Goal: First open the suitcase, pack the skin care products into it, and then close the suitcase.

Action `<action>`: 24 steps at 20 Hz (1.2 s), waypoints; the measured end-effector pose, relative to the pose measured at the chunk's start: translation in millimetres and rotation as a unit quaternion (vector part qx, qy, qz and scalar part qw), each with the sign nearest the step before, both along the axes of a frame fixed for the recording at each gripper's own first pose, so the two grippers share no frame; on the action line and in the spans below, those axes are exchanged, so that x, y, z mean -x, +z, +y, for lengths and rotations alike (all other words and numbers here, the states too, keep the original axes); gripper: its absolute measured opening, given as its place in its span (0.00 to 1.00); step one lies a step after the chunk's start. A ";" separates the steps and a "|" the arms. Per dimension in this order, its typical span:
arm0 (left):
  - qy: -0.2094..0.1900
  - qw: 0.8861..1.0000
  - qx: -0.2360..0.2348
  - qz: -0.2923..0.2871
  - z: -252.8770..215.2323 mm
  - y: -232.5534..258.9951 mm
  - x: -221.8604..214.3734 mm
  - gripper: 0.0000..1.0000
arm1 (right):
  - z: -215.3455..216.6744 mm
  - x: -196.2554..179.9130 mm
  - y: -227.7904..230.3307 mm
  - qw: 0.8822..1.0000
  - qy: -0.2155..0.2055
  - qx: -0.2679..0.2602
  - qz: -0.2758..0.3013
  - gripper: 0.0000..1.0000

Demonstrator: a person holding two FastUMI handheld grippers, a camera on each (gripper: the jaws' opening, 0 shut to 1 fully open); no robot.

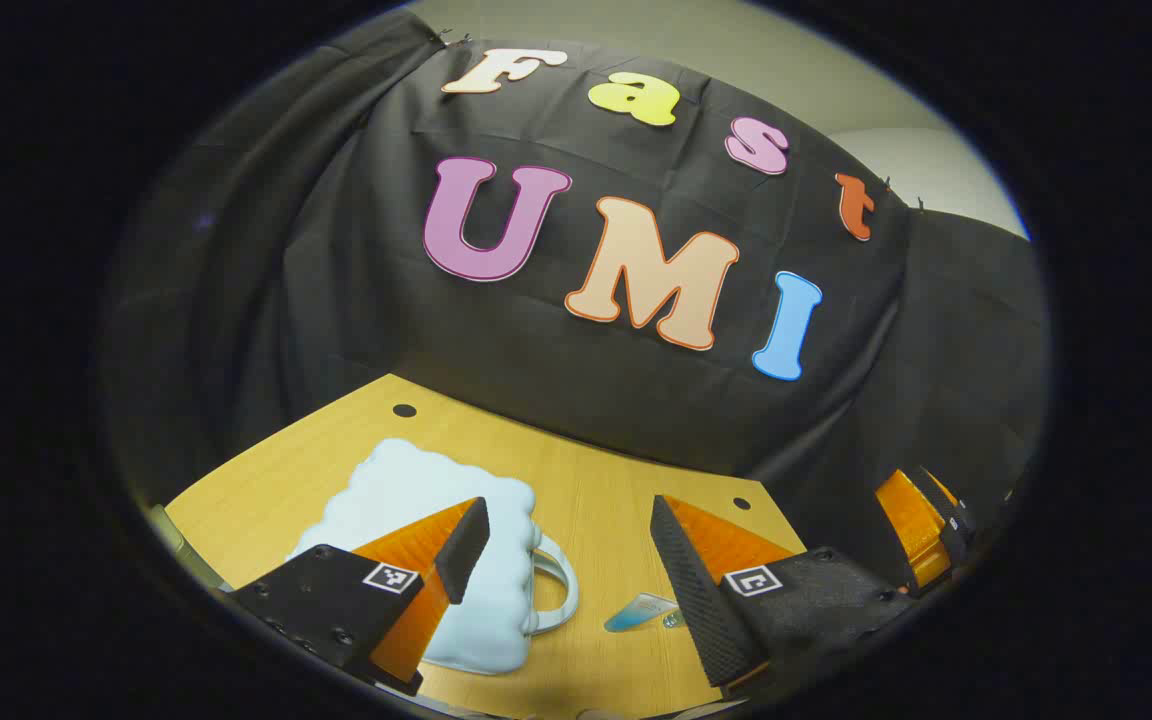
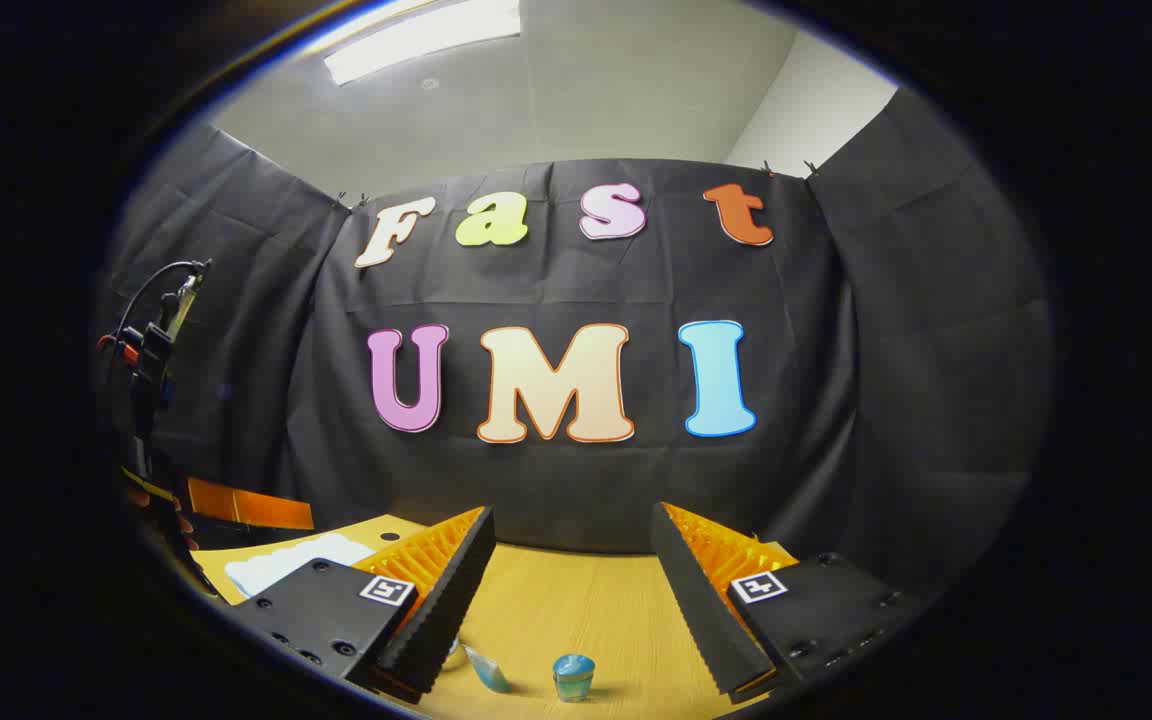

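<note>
Black cloth walls back the yellow wooden table point(image 1: 596, 500). On it lies my landmark, the pale blue, cloud-shaped suitcase point(image 1: 436, 540), lid down, handle toward the table's middle. My left gripper point(image 1: 568, 560) hangs spread wide above it, holding nothing. My right gripper point(image 2: 571, 585), equally wide and empty, hovers beside the suitcase over a small blue-capped jar point(image 2: 573, 677) and a clear blue tube point(image 2: 487, 669).

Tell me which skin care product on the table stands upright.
The small jar with the rounded blue cap stands upright. The tube to its left lies flat on the table.
</note>
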State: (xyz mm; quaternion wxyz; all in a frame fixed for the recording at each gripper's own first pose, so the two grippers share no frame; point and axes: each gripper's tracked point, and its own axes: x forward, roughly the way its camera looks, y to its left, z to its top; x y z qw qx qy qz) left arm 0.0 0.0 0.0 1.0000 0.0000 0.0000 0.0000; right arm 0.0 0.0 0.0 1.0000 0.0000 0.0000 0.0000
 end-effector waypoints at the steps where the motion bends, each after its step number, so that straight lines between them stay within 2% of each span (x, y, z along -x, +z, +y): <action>1: 0.000 1.000 0.000 0.001 -0.9 -0.3 0.3 0.95 | -0.9 -0.9 -0.9 1.000 -0.001 -0.001 0.001 0.99; 2: -0.001 1.000 -0.001 0.002 -2.4 -0.9 -1.6 0.92 | -1.6 -1.4 -1.2 1.000 -0.002 -0.002 0.002 0.99; 4: -0.001 1.000 -0.002 0.005 -1.8 -2.2 -1.5 0.95 | -3.9 -1.3 -2.0 1.000 -0.004 -0.003 0.002 0.99; 5: -0.001 1.000 -0.002 0.006 -1.4 -2.4 -2.4 0.92 | -5.5 -1.6 -2.0 1.000 -0.007 -0.002 0.003 0.99; 6: 0.000 1.000 0.001 0.004 -1.7 -1.8 -3.0 0.95 | -8.3 -1.7 -2.4 1.000 -0.011 -0.001 0.002 0.99; 10: -0.004 1.000 -0.004 0.022 -7.6 -8.3 -9.8 0.95 | -11.3 -1.3 -3.8 1.000 -0.017 -0.001 0.002 0.99; 14: -0.033 0.998 -0.008 0.046 -29.5 -12.5 -23.8 0.95 | -15.7 -1.7 -10.5 1.000 -0.022 -0.001 0.012 0.99; 20: -0.068 0.991 -0.028 0.115 -54.5 -34.1 -46.9 0.94 | -29.1 2.6 -17.0 0.999 -0.042 0.010 0.022 1.00; 24: -0.078 0.977 -0.042 0.193 -53.8 -60.4 -56.4 0.94 | -38.7 6.1 -19.1 0.998 -0.054 0.003 0.024 0.99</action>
